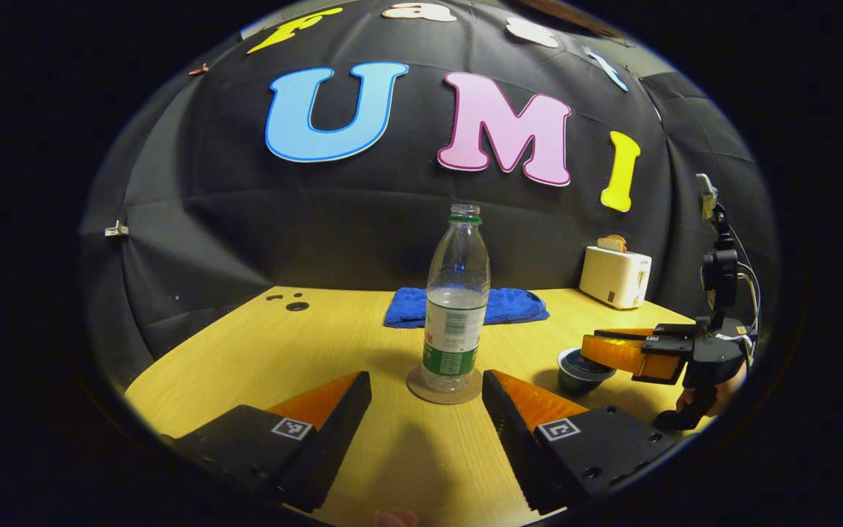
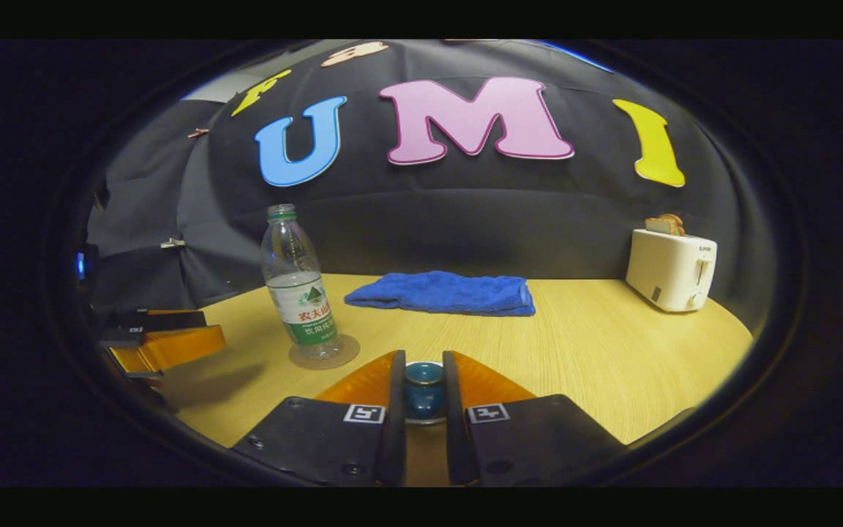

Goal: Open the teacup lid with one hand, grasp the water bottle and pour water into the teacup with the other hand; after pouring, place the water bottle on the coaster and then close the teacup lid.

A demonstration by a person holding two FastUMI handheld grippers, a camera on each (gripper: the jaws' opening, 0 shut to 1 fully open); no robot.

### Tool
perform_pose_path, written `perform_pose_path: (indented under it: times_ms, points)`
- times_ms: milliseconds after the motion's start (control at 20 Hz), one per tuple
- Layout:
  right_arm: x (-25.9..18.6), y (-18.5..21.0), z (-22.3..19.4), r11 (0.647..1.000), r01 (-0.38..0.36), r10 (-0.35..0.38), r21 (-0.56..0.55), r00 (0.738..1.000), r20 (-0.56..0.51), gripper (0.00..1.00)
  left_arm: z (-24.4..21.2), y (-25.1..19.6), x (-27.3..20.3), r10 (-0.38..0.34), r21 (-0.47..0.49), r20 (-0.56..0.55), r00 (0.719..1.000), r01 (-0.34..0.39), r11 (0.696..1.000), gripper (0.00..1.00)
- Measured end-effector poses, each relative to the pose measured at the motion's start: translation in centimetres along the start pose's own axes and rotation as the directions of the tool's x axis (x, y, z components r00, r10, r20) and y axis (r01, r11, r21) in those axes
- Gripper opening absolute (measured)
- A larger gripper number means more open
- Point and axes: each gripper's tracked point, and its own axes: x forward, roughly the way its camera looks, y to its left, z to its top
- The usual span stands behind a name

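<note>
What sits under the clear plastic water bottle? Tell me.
The clear plastic water bottle stands upright on a round flat coaster, whose rim shows all around the base. The wooden table lies beneath; the coaster's centre is covered by the bottle.

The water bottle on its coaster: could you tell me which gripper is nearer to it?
Left. The left gripper faces the water bottle, its open fingers just short of the coaster. The right gripper is off to the side, over the teacup lid.

Black claw (image 1: 427, 410) bodies, square tag markings, screws.
</note>
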Motion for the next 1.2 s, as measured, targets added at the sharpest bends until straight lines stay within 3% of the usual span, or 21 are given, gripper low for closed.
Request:
perform_pose_path:
  times_ms: [250, 300, 450, 600, 700, 750, 800, 1200]
  points:
    - [0.2, 0.3, -0.5, 0.999, 0.000, 0.000, -0.047, 1.000, -0.012, 0.27, -0.2, -0.5, 0.1, -0.010, 0.004, -0.002, 1.000, 0.010, 1.000, 0.96]
    - [0.2, 0.3, -0.6, 0.999, 0.003, -0.004, -0.050, 1.000, -0.015, 0.32, -0.2, -0.4, 0.1, -0.010, 0.005, -0.004, 1.000, 0.010, 1.000, 0.96]
    - [0.0, -0.1, -0.6, 0.997, 0.023, -0.024, -0.068, 1.000, -0.017, 0.35, -0.2, -0.5, 0.1, -0.006, 0.004, -0.003, 1.000, 0.006, 1.000, 0.96]
    - [0.0, -0.1, -0.8, 0.998, 0.019, -0.021, -0.054, 0.999, -0.025, 0.52, -0.1, -0.3, -0.1, 0.003, 0.004, -0.004, 1.000, -0.003, 1.000, 0.96]
    - [-0.6, 0.0, -0.2, 0.999, 0.023, -0.024, -0.047, 1.000, -0.010, 0.77, 0.1, -0.3, -0.2, 0.014, 0.003, -0.004, 1.000, -0.014, 1.000, 0.96]
    - [-0.9, 0.0, 0.4, 0.998, 0.028, -0.028, -0.050, 1.000, 0.006, 0.95, 0.1, -0.3, -0.3, 0.020, 0.000, -0.007, 1.000, -0.020, 1.000, 0.96]
    - [-1.3, 0.0, 1.4, 0.998, 0.033, -0.032, -0.055, 0.999, 0.026, 1.00, 0.3, -0.2, -0.5, 0.026, -0.003, -0.008, 1.000, -0.026, 1.000, 0.95]
    - [-8.1, 0.4, 10.5, 0.994, 0.107, -0.103, -0.033, 0.991, 0.089, 1.00, 5.7, -1.5, -4.0, 0.068, 0.000, -0.001, 0.998, -0.068, 0.998, 0.96]
